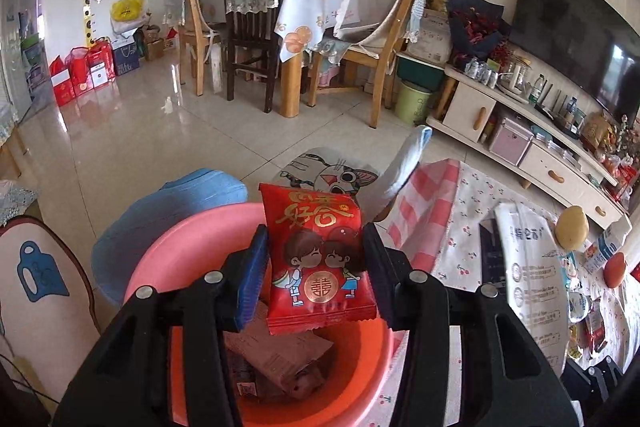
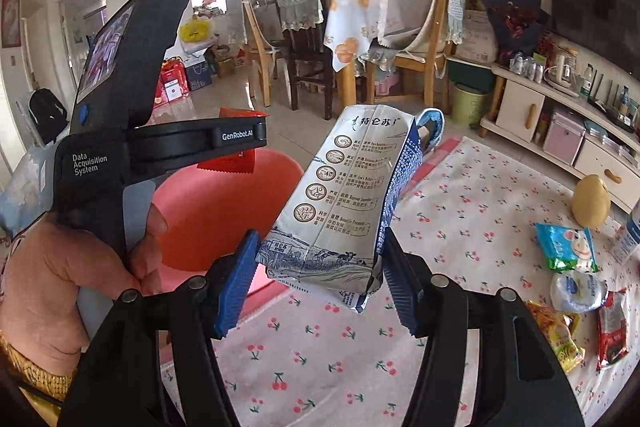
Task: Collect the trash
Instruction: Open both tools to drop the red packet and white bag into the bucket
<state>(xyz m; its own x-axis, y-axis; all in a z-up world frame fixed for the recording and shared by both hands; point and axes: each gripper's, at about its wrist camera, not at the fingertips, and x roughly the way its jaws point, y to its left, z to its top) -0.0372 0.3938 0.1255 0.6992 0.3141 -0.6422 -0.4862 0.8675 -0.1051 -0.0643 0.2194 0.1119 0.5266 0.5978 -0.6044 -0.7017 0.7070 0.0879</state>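
Left gripper: jaws closed on a red snack packet printed with two cartoon figures, held upright directly above the pink basin. The basin already contains brownish crumpled wrappers. Right gripper: jaws clamped on the lower end of a flattened white-and-blue milk carton, tilted, above the bench just beside the basin. A hand grips the left tool's handle, seen from the right wrist view. Bench wears a cherry-print cloth. Loose items at its far right: a potato, a green-blue snack bag, a yellow wrapper, a dark red packet.
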